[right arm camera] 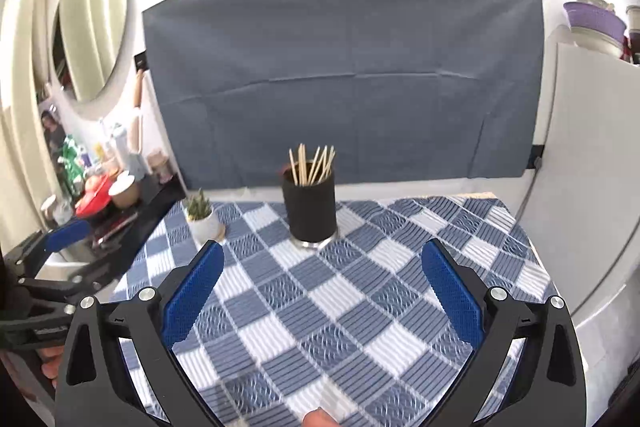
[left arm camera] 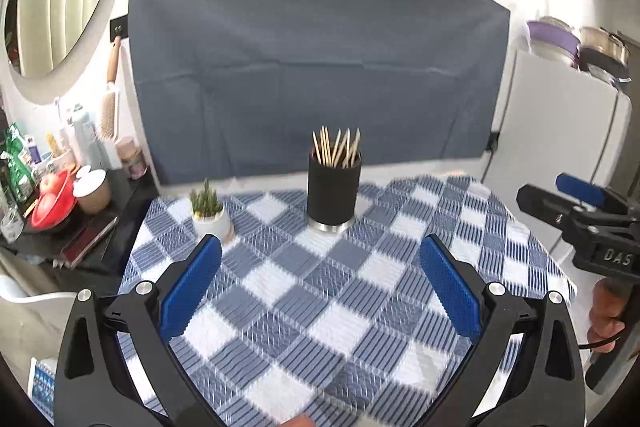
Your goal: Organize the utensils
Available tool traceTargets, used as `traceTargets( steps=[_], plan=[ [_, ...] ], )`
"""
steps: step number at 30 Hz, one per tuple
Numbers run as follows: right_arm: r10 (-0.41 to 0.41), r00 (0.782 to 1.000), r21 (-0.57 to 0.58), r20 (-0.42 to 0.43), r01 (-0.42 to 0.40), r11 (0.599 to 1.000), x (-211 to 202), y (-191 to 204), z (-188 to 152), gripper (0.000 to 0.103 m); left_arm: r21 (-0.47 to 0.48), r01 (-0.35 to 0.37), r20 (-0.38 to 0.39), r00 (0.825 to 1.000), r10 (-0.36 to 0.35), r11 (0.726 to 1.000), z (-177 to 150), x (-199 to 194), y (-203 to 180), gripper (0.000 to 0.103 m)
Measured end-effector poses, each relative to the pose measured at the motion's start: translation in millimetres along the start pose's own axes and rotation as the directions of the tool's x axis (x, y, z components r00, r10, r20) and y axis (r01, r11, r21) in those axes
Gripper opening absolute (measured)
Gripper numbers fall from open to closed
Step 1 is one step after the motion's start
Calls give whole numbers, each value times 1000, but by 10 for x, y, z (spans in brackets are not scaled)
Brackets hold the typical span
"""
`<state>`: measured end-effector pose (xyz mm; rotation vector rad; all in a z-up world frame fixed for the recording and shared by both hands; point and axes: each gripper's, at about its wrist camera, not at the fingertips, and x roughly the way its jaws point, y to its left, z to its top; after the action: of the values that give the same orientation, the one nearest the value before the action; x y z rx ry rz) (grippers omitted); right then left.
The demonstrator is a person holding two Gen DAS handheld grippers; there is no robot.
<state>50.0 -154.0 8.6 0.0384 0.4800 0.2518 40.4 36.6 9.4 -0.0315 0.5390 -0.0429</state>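
A black cylindrical holder [left arm camera: 333, 193] with a silver base stands upright at the back middle of the checked table; several wooden sticks [left arm camera: 337, 146] stand in it. It also shows in the right wrist view [right arm camera: 310, 211], with its sticks [right arm camera: 312, 165]. My left gripper [left arm camera: 320, 251] is open and empty, above the cloth in front of the holder. My right gripper [right arm camera: 323, 255] is open and empty, likewise in front of the holder. The right gripper also shows at the right edge of the left wrist view [left arm camera: 576, 199]. The left gripper shows at the left edge of the right wrist view [right arm camera: 60, 247].
A small potted succulent [left arm camera: 209, 213] in a white pot stands left of the holder. A blue-and-white checked cloth [left arm camera: 360, 291] covers the table. A dark side shelf [left arm camera: 60, 203] with bottles, a cup and a red bowl is at the left. A white cabinet [left arm camera: 560, 131] stands at the right.
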Motion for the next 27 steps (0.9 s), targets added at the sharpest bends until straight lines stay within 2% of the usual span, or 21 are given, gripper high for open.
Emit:
traceTargets(
  steps=[5,13,22,27],
  plan=[
    [-37,999,42,-2,37,998,-408,158,-271,95,-27,13,4,1000,-13,1000,-241,-514,34,97],
    [-91,995,7,41,91,996,-945,454,-538,95,10,-39,-8,999,39,999,-482,-962,-6,97],
    [-142,980,-17,139,146,989,-1252,640,-532,95,28,-39,18,999,39,999,-480,-1136,37,97],
    [-116,987,-7,113,118,993,-1199,653,-488,95,27,-43,37,998,42,999,-433,-1145,67,97]
  ],
)
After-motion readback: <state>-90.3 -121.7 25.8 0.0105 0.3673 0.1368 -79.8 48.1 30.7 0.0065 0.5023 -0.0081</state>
